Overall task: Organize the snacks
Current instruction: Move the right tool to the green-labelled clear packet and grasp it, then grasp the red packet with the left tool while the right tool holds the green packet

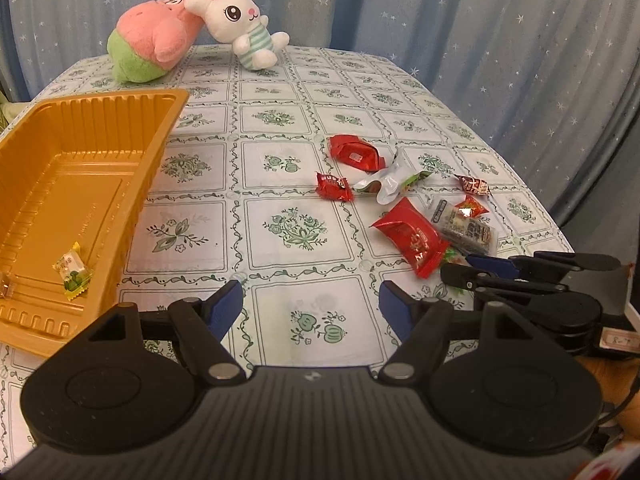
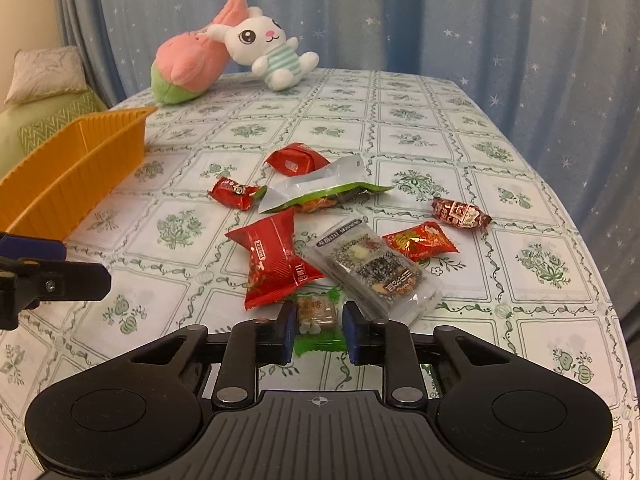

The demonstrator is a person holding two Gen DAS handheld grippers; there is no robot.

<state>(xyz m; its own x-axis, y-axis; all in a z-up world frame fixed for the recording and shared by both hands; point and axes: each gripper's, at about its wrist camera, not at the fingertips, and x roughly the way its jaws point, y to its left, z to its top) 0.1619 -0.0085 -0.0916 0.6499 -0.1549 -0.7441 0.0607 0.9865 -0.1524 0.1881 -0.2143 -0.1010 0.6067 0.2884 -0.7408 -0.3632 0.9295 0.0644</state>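
Right tongs (image 2: 316, 330) clamped on a green-wrapped candy (image 2: 318, 320) at the near edge of the snack pile.
Left tongs (image 1: 310, 310) hang released over bare tablecloth (image 1: 276, 152). Orange tray (image 1: 120, 128) holds one candy (image 1: 74, 270), perhaps another at its edge; about eight snacks, the red pack (image 2: 276, 264) among them, still wait outside.

A green-wrapped candy (image 2: 318, 322) lies flat nearest the camera, pinched at both sides. Just beyond it a clear pack of dark seeded bars (image 2: 370, 270) lies tilted, touching a puffy red packet (image 2: 276, 260) on its left. Well left of the candy, the orange tray (image 1: 100, 168) holds a yellow-green sweet (image 1: 74, 272) near its front corner.
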